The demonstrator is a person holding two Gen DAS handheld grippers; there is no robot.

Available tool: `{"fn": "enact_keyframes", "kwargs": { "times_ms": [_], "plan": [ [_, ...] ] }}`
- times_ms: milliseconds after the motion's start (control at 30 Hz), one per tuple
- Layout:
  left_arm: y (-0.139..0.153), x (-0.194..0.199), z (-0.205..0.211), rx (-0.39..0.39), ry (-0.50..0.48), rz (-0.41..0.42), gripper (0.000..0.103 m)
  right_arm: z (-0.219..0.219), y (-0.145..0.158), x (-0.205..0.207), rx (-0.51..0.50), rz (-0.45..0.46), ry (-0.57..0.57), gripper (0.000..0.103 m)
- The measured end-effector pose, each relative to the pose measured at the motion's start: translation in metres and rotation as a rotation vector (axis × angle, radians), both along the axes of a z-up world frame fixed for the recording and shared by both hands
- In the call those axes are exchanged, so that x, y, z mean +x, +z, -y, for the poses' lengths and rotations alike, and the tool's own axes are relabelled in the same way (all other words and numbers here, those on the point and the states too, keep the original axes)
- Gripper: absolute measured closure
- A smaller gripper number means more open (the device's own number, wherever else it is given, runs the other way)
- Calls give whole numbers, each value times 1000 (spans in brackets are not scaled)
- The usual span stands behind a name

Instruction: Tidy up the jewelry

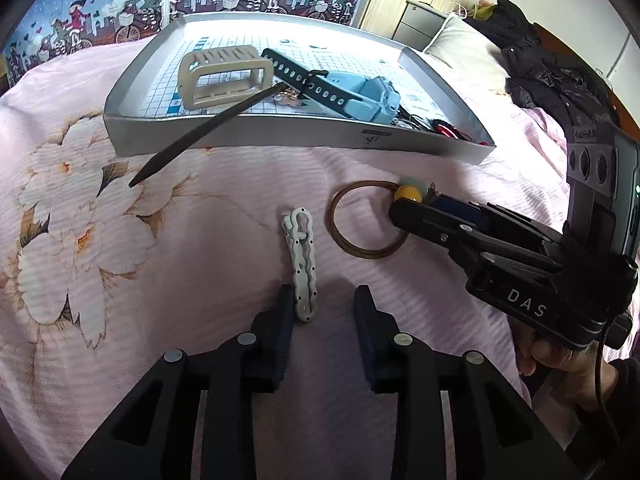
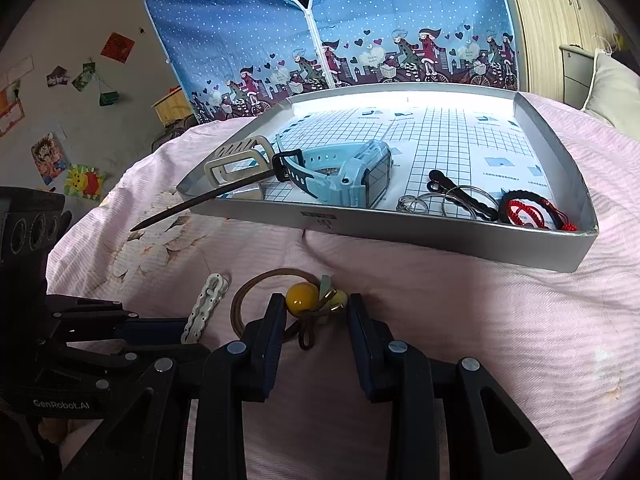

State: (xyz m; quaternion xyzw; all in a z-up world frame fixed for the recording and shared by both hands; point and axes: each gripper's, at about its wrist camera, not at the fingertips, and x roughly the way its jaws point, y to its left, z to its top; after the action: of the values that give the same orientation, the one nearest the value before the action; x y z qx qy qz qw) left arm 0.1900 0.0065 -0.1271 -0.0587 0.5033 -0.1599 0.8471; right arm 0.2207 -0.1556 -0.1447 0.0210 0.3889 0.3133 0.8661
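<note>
A white chain-shaped hair clip [image 1: 302, 264] lies on the pink bedspread [image 1: 200, 280]. Its near end rests just inside the left finger of my open left gripper [image 1: 324, 296]. To its right lies a brown hair tie [image 1: 360, 220] with a yellow bead [image 1: 408, 194]. In the right wrist view, my right gripper [image 2: 316, 316] stands open and low over the bedspread. The yellow bead [image 2: 298, 298] and the knot of the hair tie [image 2: 256, 292] sit between its fingers, which do not appear to touch them. The white clip [image 2: 202, 312] lies left of it.
A silver tray [image 2: 440, 244] sits further back on the bed. It holds a blue watch [image 2: 348, 176], a beige claw clip [image 2: 236, 164], a black clip [image 2: 460, 196], metal rings [image 2: 424, 202] and a red bracelet [image 2: 532, 208]. A dark hair stick [image 2: 200, 200] juts over its front-left edge.
</note>
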Motion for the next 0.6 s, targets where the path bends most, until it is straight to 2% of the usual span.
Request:
{"fn": "enact_keyframes", "kwargs": {
  "times_ms": [133,200,300,600],
  "plan": [
    [-3,3,-2,19,25,-13,90,0,-1,0,-5,-2,0,73],
    [-4,4,-4,15,38,-18,94,0,-1,0,-7,-2,0,73],
    [-4,4,-8,-8,45,-20,94,0,-1,0,-7,-3,1,73],
    [9,-7,-8,8,45,59,94,2,-1,-1,10,-5,1,73]
  ]
}}
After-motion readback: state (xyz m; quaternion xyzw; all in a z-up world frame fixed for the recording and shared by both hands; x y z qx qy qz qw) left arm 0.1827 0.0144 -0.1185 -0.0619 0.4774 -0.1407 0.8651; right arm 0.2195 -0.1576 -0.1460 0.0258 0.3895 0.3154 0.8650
